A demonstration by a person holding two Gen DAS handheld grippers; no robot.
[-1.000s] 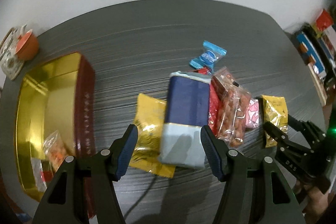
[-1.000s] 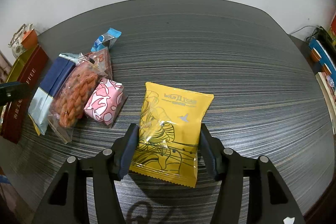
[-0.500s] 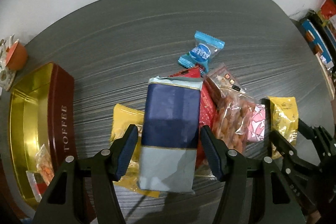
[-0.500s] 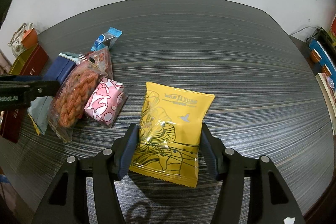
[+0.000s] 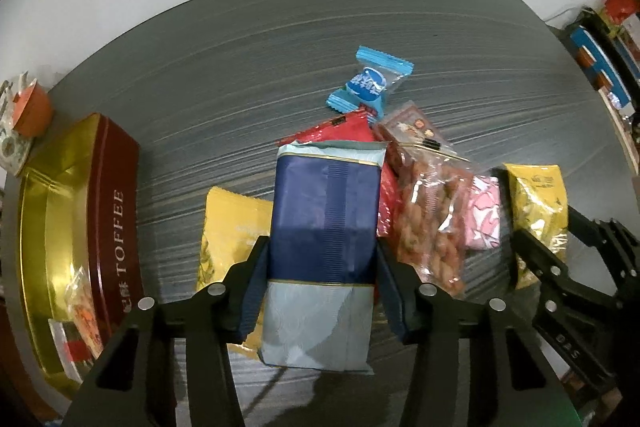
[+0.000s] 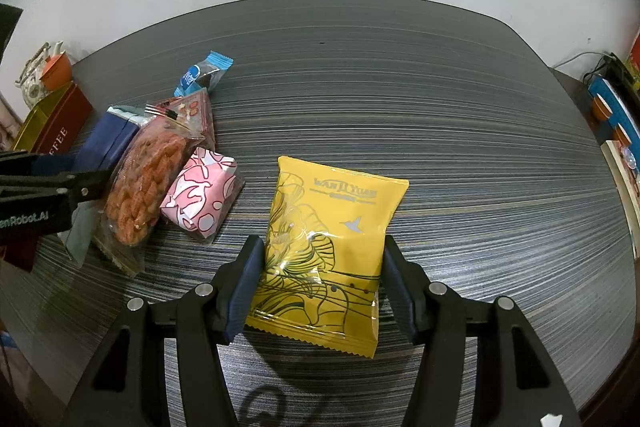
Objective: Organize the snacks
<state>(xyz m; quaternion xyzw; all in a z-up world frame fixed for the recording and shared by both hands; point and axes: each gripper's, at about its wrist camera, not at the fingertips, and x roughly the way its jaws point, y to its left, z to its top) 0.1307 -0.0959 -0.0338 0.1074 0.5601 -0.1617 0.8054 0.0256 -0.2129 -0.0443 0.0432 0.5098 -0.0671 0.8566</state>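
Observation:
My left gripper [image 5: 322,281] is shut on a navy and pale blue packet [image 5: 324,227], its pads pressing both long sides. Under and around that packet lie a yellow packet [image 5: 230,227], a red packet [image 5: 348,131], a clear bag of orange twists [image 5: 430,215], a pink wrapped snack [image 5: 486,213] and a blue candy [image 5: 370,85]. My right gripper [image 6: 322,283] straddles a yellow packet [image 6: 332,247] lying flat on the table, with its pads at the packet's edges. The gold toffee tin [image 5: 52,207] stands open at the left and holds a few snacks.
The dark striped table [image 6: 400,99] runs far beyond the snacks. A teapot and an orange cup [image 6: 54,71] stand at the far left corner. Books and boxes [image 6: 608,99] sit off the right edge. My left gripper also shows in the right wrist view [image 6: 48,187].
My left gripper has moved forward over the navy packet and closed its pads against the packet's sides. My right gripper has stayed around the yellow packet.

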